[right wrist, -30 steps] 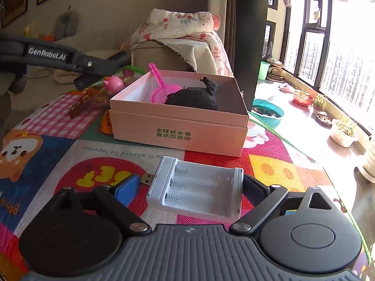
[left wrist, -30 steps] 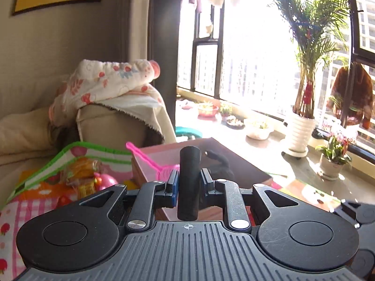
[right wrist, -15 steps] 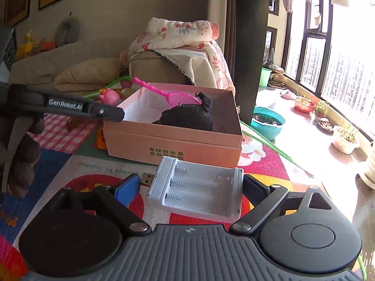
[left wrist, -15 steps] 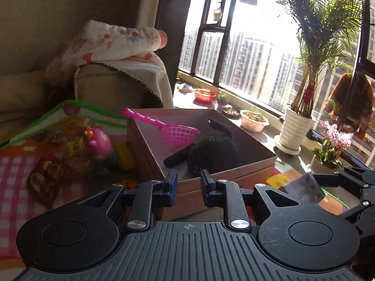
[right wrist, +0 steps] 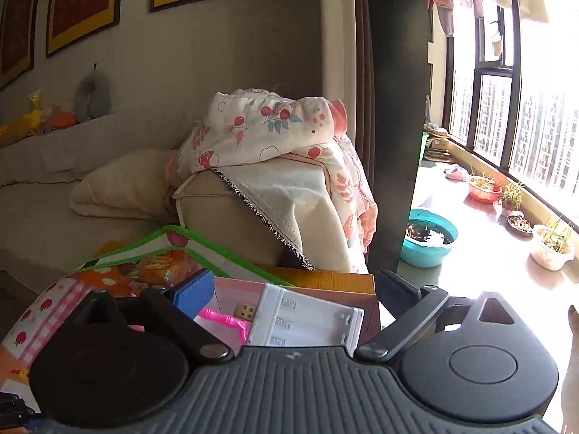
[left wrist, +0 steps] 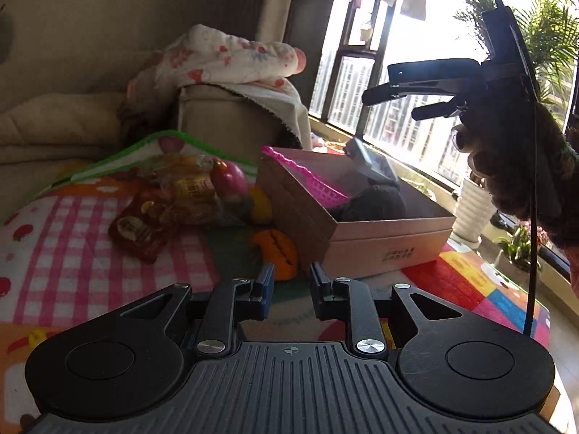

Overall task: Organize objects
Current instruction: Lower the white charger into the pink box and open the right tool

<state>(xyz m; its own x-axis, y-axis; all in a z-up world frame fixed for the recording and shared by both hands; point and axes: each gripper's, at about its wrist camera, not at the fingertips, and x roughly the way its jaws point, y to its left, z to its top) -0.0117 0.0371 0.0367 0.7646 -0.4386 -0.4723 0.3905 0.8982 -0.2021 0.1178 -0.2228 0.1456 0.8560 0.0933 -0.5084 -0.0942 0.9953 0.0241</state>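
Note:
A pink cardboard box point(left wrist: 383, 242) stands on the colourful mat and holds a pink scoop point(left wrist: 307, 181) and a black object point(left wrist: 376, 199). My left gripper point(left wrist: 289, 284) is open and empty, low over the mat in front of the box. My right gripper point(right wrist: 293, 296) is wide open above the box; the white battery holder point(right wrist: 307, 322) lies tilted between its spread fingers, over the box point(right wrist: 231, 296), and also shows in the left wrist view point(left wrist: 369, 161). The right gripper's body point(left wrist: 434, 79) shows high at the upper right in the left wrist view.
Snack packets point(left wrist: 170, 202), a pink toy point(left wrist: 228, 181) and an orange toy point(left wrist: 278, 253) lie on the mat left of the box. A sofa arm with a floral blanket point(right wrist: 271, 126) stands behind. Plant pots point(right wrist: 550, 246) and a teal basin point(right wrist: 427, 238) sit by the window.
My left gripper let go of the black cylinder and drew back and down. My right gripper rose over the box with the battery holder, and its fingers now stand apart from it.

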